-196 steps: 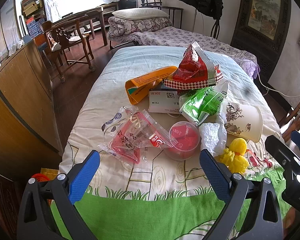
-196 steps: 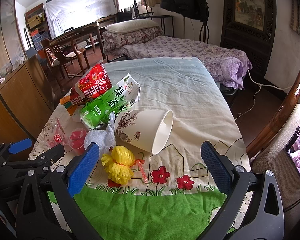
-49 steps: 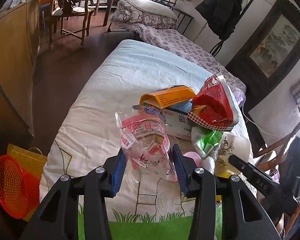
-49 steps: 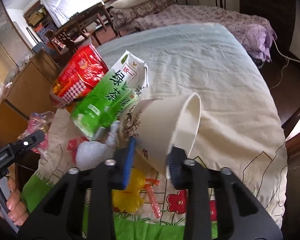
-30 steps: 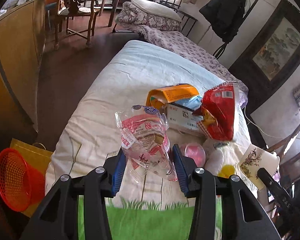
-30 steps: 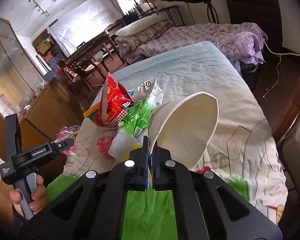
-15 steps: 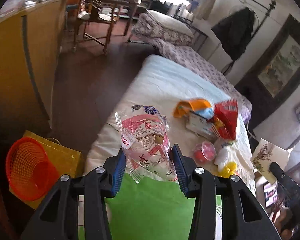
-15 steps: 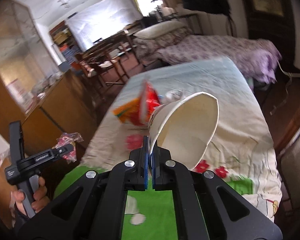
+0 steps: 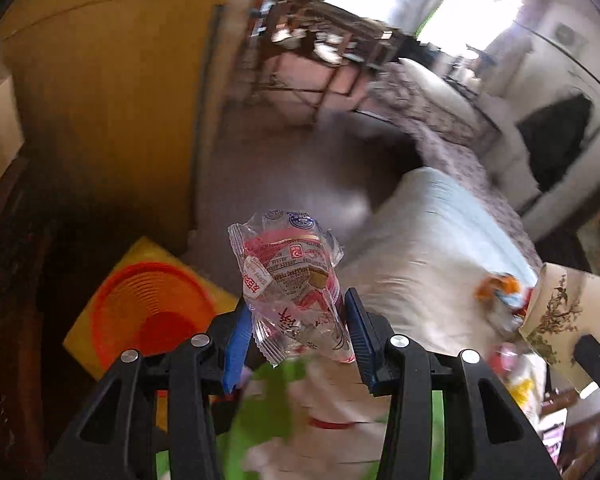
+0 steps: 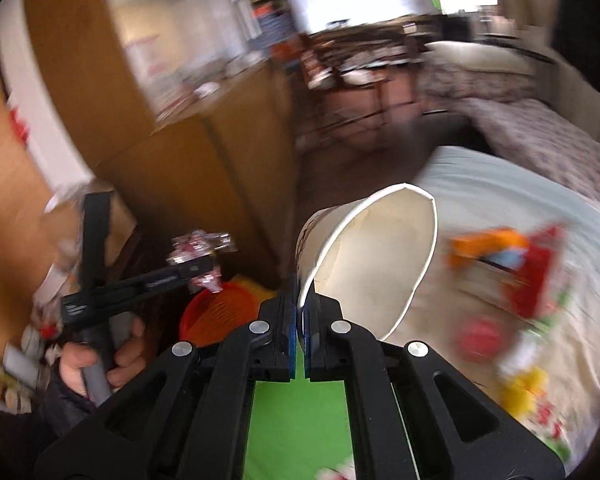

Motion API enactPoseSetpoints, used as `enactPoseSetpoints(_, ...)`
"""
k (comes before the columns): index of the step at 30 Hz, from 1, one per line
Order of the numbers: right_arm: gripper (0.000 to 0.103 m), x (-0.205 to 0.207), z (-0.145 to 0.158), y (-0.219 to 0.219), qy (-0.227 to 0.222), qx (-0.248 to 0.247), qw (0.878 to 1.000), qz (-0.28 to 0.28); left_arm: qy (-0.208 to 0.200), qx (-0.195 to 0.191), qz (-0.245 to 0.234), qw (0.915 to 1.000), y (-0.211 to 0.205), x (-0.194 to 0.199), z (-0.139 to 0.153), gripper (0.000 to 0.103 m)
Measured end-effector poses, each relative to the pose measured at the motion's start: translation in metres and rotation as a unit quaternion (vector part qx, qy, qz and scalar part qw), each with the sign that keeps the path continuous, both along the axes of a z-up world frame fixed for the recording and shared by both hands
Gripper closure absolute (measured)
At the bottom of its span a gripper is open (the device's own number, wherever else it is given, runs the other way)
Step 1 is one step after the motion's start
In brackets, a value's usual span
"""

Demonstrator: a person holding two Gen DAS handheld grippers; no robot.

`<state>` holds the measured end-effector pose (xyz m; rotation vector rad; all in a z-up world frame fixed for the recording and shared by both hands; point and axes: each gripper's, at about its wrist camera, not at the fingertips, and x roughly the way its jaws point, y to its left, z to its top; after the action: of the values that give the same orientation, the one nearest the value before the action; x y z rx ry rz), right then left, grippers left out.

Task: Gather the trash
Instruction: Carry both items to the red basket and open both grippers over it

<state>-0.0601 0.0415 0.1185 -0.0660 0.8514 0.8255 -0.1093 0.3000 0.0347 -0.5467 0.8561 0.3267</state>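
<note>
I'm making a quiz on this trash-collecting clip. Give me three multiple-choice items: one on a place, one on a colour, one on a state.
1. Where is the basket?
A. on the bed
B. on the floor beside the bed
C. on a chair

2. What colour is the basket?
A. orange-red
B. blue
C. white

3. How does the right gripper hold the cup?
A. shut on its rim
B. open around it
C. not at all

Answers: 1 B, it sits low beside the bed. 2 A, its mesh is orange-red. 3 A, the cup wall is pinched between the pads.

Orange basket (image 9: 148, 316), pink-printed clear wrapper (image 9: 294, 280), white branch-patterned cup (image 9: 560, 312).
</note>
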Motion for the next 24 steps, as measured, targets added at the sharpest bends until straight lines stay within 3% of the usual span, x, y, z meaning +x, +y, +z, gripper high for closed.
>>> enactPoseSetpoints(5,0.1,-0.009,-0.035,0.093,0.047,-0.039,0.996,0.072,0.057,-0.02,0.057,0.9966,0.063,-0.021,-0.04,0.058)
enactPoseSetpoints(12,0.1,-0.002,-0.11,0.19,0.165,-0.072,0.977,0.111,0.133,-0.055,0.11,0.9834,0.126,-0.04,-0.1,0.058)
enactPoseSetpoints(18,0.1,0.003,-0.156,0.232,0.231,-0.094,0.962,0.109,0.179,-0.079,0.13,0.9721,0.151,-0.047,-0.145,0.058)
enactPoseSetpoints(22,0.099,0.002,-0.178,0.251,0.264,-0.101,0.953,0.112,0.195,-0.086,0.139,0.9672,0.158,-0.048,-0.159,0.057)
enactPoseSetpoints(24,0.094,0.008,-0.188,0.248,0.284,-0.102,0.946,0.116,0.198,-0.089,0.143,0.9656,0.159,-0.046,-0.163,0.055)
